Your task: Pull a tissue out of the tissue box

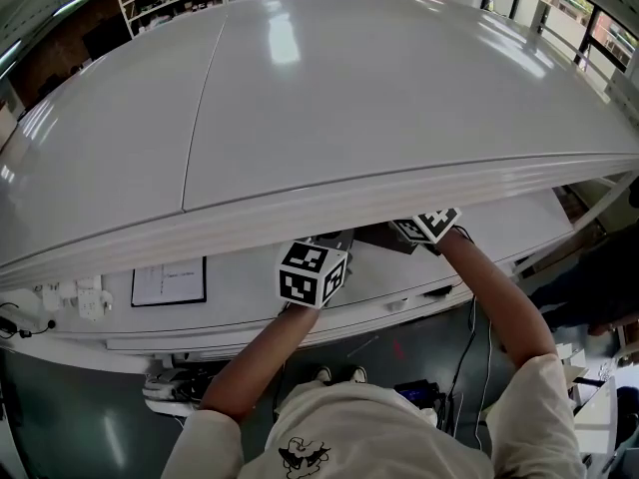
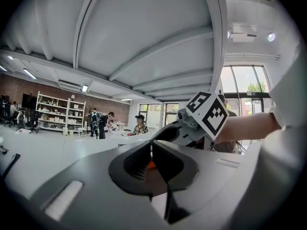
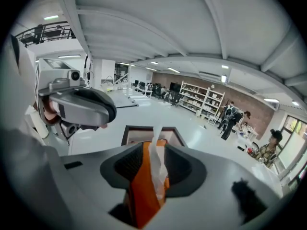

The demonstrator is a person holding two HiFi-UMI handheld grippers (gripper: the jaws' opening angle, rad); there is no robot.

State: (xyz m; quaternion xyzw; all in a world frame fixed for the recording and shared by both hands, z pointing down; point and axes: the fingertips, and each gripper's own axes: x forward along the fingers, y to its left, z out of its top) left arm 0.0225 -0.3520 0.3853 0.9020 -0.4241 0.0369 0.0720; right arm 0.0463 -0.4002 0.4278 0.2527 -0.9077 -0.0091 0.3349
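Note:
A dark brown tissue box (image 3: 153, 131) lies on the white table (image 3: 201, 133), straight ahead of my right gripper (image 3: 154, 169). A white tissue (image 3: 157, 162) stands up from it and runs between the right jaws, which stand wide apart without pressing it. An orange piece shows behind the tissue. My left gripper (image 2: 151, 162) points level with its jaws together; only a sliver of orange shows between them. It hovers left of the box (image 1: 384, 236). In the head view both marker cubes (image 1: 312, 272) (image 1: 429, 225) show, while the jaws are hidden.
A broad white surface (image 1: 329, 98) fills the head view above the hands. A sheet of paper (image 1: 170, 282) and plugs (image 1: 75, 297) lie at the left. Shelves (image 3: 201, 99) and several people (image 3: 232, 119) are far off in the room.

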